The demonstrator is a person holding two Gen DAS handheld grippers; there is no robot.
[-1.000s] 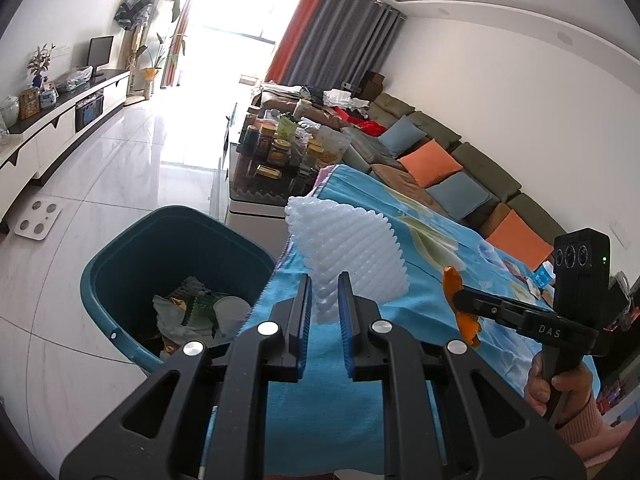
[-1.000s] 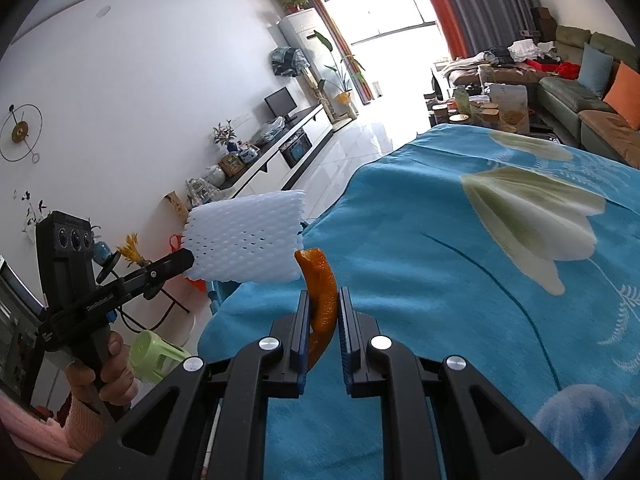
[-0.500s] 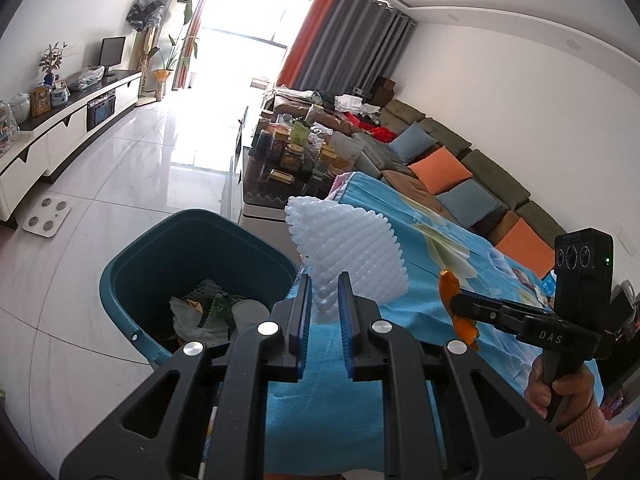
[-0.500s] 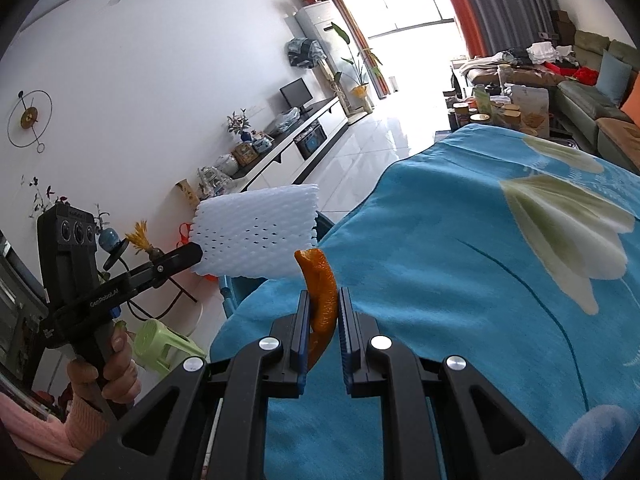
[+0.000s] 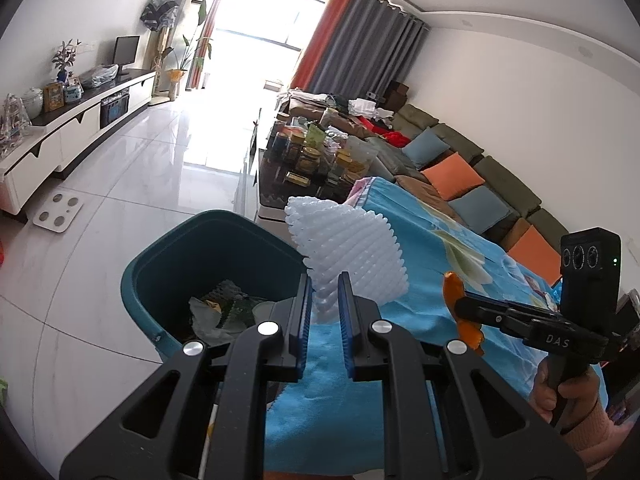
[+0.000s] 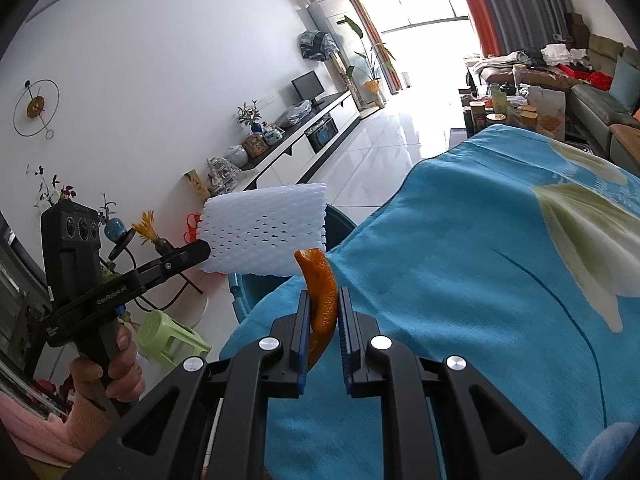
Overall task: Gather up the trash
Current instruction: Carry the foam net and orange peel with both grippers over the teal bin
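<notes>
While the left gripper [image 5: 324, 296] pinches a white foam mesh fruit sleeve [image 5: 348, 256] above the teal plastic bin's [image 5: 140, 280] near rim, the right gripper [image 6: 324, 312] clamps a curled orange peel strip [image 6: 322, 292] over the blue cloth's [image 6: 460, 280] edge.

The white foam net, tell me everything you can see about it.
The white foam net is a soft-looking mesh sleeve, ribbed with small diamond holes and flattened to a rough rectangle. It hangs in the air, pinched at one lower corner by the left gripper, whose pads press on it. It sits above the table's edge by the teal bin, touching nothing else.
</notes>
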